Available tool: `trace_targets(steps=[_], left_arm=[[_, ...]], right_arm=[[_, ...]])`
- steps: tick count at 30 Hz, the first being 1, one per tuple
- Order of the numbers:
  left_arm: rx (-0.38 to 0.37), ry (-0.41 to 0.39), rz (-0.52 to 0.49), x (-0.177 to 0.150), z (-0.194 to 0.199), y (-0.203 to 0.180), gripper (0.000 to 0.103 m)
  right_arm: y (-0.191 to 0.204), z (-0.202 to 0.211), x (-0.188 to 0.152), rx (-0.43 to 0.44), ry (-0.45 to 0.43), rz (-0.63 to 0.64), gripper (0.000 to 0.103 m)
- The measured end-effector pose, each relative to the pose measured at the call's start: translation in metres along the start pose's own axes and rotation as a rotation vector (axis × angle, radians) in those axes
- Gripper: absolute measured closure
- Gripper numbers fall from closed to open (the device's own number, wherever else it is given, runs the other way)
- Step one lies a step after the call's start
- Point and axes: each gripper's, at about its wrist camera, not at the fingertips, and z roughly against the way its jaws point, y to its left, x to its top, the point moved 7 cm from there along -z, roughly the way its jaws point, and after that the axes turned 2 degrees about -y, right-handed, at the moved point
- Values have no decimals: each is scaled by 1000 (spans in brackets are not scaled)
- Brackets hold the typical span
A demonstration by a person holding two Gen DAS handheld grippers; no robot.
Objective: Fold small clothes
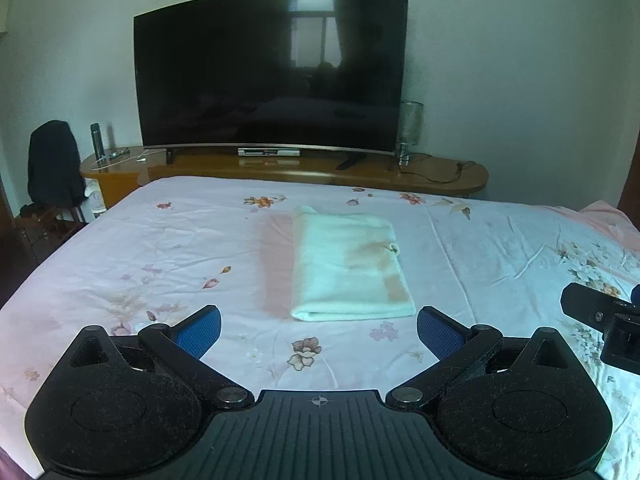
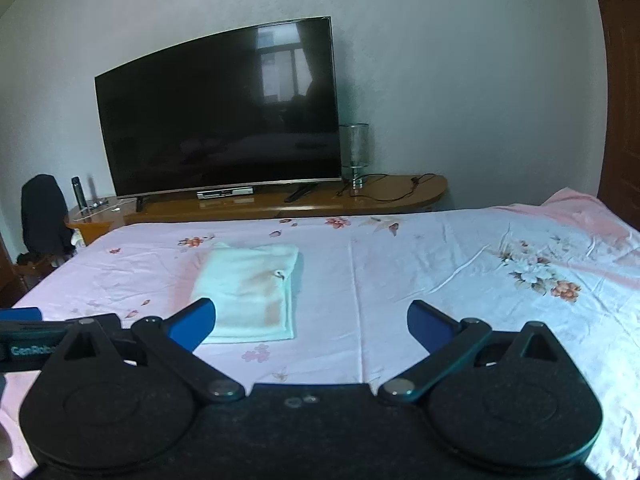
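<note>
- At the centre of the left wrist view, the folded cloth lies flat on the bedsheet, apart from both grippers.
- The left gripper stands spread wide and empty; the right gripper likewise, nothing between its fingers.
- Risk: a careless regrasp could catch only the top layer and pull the fold open.
- Risk: the pads could pinch the bedsheet too, dragging it and skewing the cloth.

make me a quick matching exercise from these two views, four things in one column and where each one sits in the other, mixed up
Things:
1. towel
2. television
3. dark jacket
4. glass lamp

Places:
A. draped over a chair left of the cabinet
B. folded, lying flat on the flowered bedsheet
C. on the wooden cabinet, right of the screen
D. standing in the middle of the cabinet

Pairs: 1-B, 2-D, 3-A, 4-C
</note>
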Motion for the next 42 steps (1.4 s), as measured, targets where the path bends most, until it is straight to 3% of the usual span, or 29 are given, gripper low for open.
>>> trace_targets(steps=[26,42], left_arm=[[85,22,-2,-3,-4,10,0],[87,28,2,-3,-5,10,0]], right_arm=[[0,-22,-10,-45,38,23,1],[0,-23,-10,-42,41,34,1]])
